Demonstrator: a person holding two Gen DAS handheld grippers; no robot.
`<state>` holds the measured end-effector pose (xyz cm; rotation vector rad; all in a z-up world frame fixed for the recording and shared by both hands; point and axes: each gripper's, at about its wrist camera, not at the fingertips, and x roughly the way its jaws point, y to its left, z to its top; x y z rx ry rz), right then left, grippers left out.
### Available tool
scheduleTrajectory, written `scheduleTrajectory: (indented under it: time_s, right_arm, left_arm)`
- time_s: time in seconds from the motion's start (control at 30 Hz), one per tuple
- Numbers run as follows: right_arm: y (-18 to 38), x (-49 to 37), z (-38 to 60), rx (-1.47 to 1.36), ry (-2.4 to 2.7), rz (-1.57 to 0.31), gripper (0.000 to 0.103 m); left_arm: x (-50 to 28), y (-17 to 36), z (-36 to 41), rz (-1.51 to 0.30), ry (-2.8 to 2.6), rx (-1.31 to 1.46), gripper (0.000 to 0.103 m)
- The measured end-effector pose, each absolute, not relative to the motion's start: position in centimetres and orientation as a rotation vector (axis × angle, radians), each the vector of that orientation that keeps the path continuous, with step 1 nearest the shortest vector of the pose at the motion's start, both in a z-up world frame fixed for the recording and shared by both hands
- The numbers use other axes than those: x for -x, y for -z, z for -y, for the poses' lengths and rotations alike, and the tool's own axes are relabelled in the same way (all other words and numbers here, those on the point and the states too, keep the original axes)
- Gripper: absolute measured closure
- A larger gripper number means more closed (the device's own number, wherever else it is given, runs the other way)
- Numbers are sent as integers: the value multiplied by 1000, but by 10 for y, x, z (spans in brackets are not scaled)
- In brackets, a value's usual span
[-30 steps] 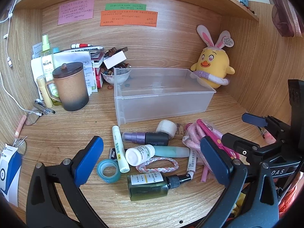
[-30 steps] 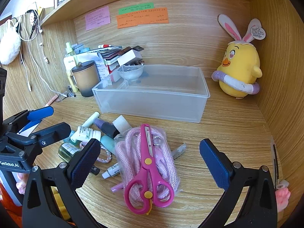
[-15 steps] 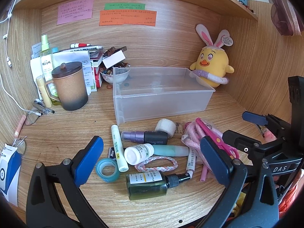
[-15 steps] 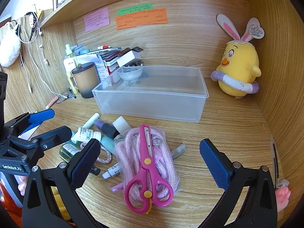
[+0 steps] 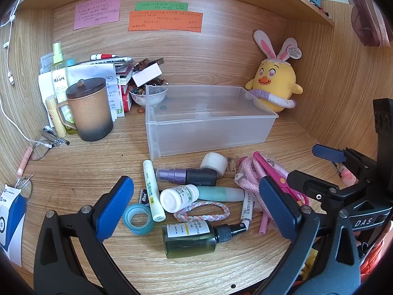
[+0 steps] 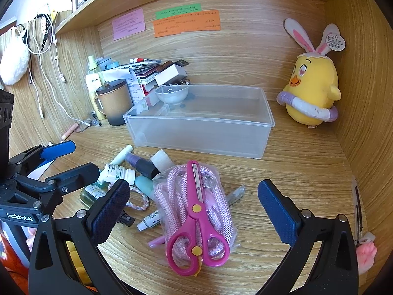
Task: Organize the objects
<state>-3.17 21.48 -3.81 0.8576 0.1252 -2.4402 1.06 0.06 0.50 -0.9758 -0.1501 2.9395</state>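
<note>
Above the cluttered desk (image 5: 73, 167), left claw (image 5: 196, 206) spread wide, right claw (image 6: 194, 209) spread over pink scissors (image 6: 196, 221)

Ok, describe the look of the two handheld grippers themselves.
Both the left gripper and the right gripper have black angular frames with silver screws and blue textured pads on the jaws. White lettering reads "DAS" on the right one, "GenRobot.AI" on the left.

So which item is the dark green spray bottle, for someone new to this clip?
Start at the clear plastic bin mid-desk and come forward through the clutter. The dark green spray bottle lies on its side nearest the camera, just past the braided loop: black pump, white-and-yellow label.
</note>
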Motion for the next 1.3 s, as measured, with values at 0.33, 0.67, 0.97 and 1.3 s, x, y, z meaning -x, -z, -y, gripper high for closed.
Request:
scheduleTrajectory:
  time_s: [0.33,0.67,0.97,1.3]
  right_arm:
    - [38,31,-216,-853,2443,-125,0]
    - [38,30,-216,-852,2443,-124,0]
    - [44,24,-226,-856,2454,-150,0]
    - [61,22,-243,-930,2431,-150,3]
  left_arm:
    - [-11,-5,0,150,-2936,978,0]
    - [-11,-5,-2,154,-2931,984,0]
    - [-13,1,2,149,-2917,1028,0]
    - [-26,28,-1,67,-2864,1176,12]
